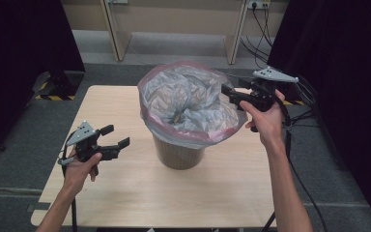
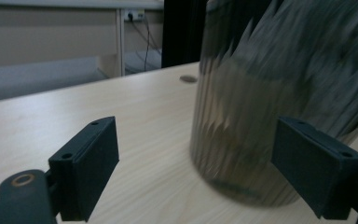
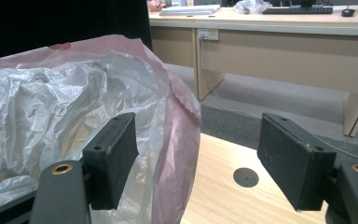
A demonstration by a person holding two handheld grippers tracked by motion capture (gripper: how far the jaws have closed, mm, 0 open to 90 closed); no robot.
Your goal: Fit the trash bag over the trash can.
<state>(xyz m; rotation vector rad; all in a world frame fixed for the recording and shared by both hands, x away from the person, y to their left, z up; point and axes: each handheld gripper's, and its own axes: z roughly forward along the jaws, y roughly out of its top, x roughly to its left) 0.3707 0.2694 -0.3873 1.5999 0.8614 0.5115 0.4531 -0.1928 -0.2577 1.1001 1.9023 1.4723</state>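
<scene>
A brown bin (image 1: 178,152) lined with a pink plastic bag (image 1: 188,104) stands on the wooden table (image 1: 125,193), near its middle. The left gripper (image 1: 117,137) hangs above the table to the bin's left, jaws spread wide and holding nothing. The right gripper (image 1: 229,93) sits at the bag's right rim, jaws also apart; the bag's edge lies beside one jaw, not pinched.
</scene>
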